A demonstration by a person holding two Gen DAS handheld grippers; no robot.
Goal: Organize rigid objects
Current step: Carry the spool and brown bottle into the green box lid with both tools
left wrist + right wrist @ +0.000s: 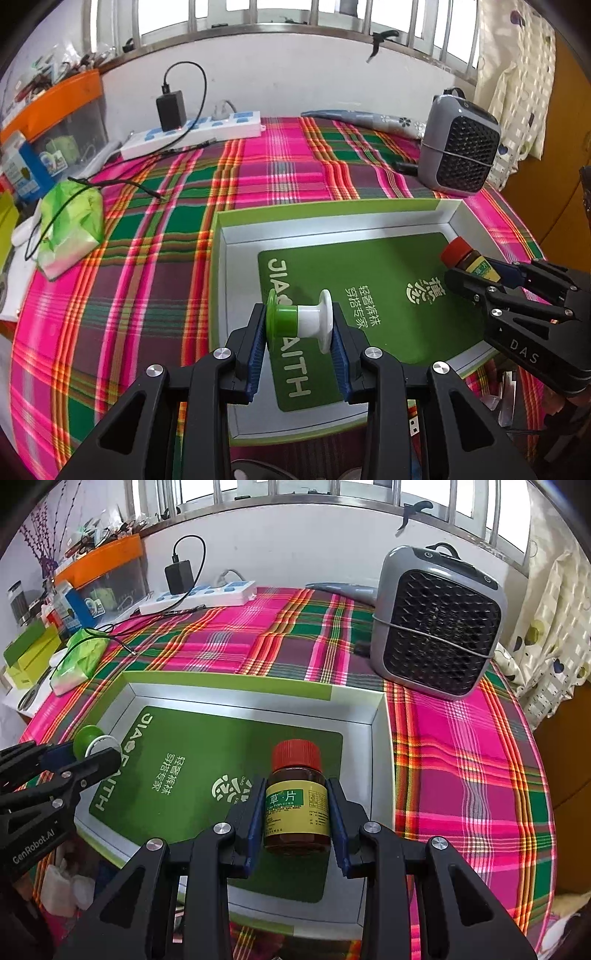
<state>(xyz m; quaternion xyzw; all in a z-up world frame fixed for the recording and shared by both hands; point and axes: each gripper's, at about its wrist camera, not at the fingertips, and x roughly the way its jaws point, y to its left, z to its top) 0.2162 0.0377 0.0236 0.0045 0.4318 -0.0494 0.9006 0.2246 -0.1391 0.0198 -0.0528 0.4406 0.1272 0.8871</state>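
Spool (pixel 300 322), green at one end and white at the other, sits pinched crosswise in my left tool (pixel 300 345), held above the near-left part of the shallow box (pixel 332 214) on the plaid-covered tabletop (pixel 147 280). My right tool (pixel 297 821) clamps a brown bottle (pixel 296 805) with a red cap and yellow label, held over the green card (pixel 192 760) lining that box. A grey fan (pixel 437 627) stands beyond the box's far-right corner, a power strip (pixel 192 134) by the wall.

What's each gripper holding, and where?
Left gripper clamps the green-and-white spool by its end flanges; right gripper clamps the red-capped bottle by its labelled sides.
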